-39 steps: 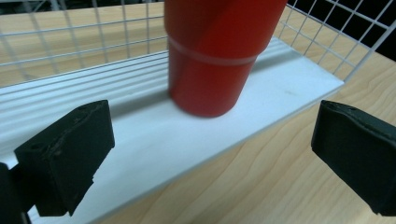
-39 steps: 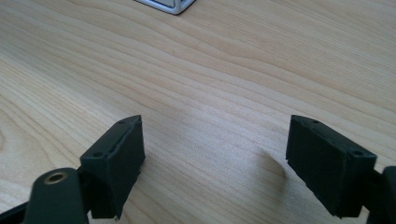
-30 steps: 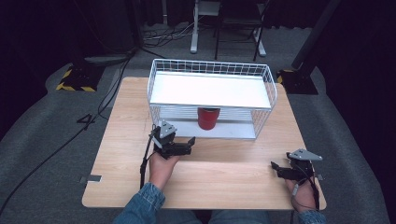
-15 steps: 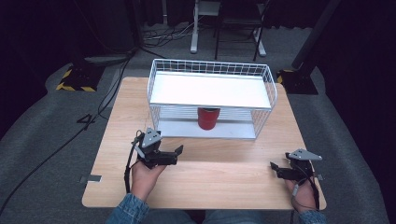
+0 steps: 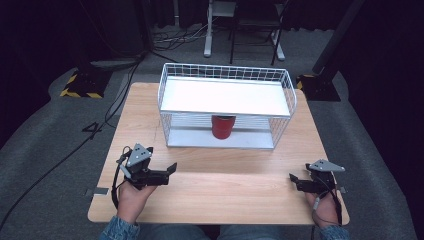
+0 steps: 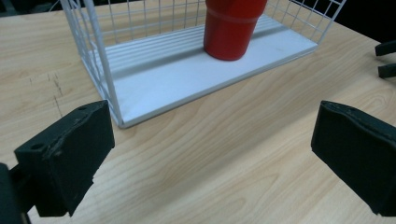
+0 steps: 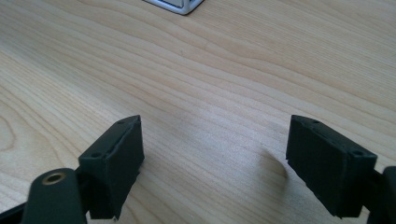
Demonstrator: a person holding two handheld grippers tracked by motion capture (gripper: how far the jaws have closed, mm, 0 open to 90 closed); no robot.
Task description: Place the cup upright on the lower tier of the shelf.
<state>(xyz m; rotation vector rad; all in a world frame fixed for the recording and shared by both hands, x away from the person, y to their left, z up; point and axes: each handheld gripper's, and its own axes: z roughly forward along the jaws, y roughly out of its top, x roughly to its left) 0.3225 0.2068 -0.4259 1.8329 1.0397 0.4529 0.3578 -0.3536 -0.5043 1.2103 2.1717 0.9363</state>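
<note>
High view first: we saw a wooden table (image 5: 225,185) with a white wire rack (image 5: 226,106) standing toward its far half. The rack had a flat white upper shelf and a ribbed white lower tray, and a red cup (image 5: 223,126) stood upside down on that lower tray, under the shelf, near the middle of the rack's front.

Our left gripper (image 5: 170,171) sat near the table's front left, held in our left hand (image 5: 131,195), pointing toward the right along the table. Its jaws were spread wide with nothing between them. From the left gripper view we looked past those two black jaws, far apart at the frame's edges, across bare wood to the rack's near corner and the cup (image 6: 231,28) on the tray; the cup was well apart from the jaws. At that view's right edge we could make out the tips of the other gripper (image 6: 385,59).

Our right gripper (image 5: 294,181) lay near the table's front right corner, held in our right hand (image 5: 326,210), a grey plate on top. In the right gripper view its jaws were likewise spread, holding nothing, with bare wood grain between them and a corner of the rack (image 7: 176,4) at the top edge.
</note>
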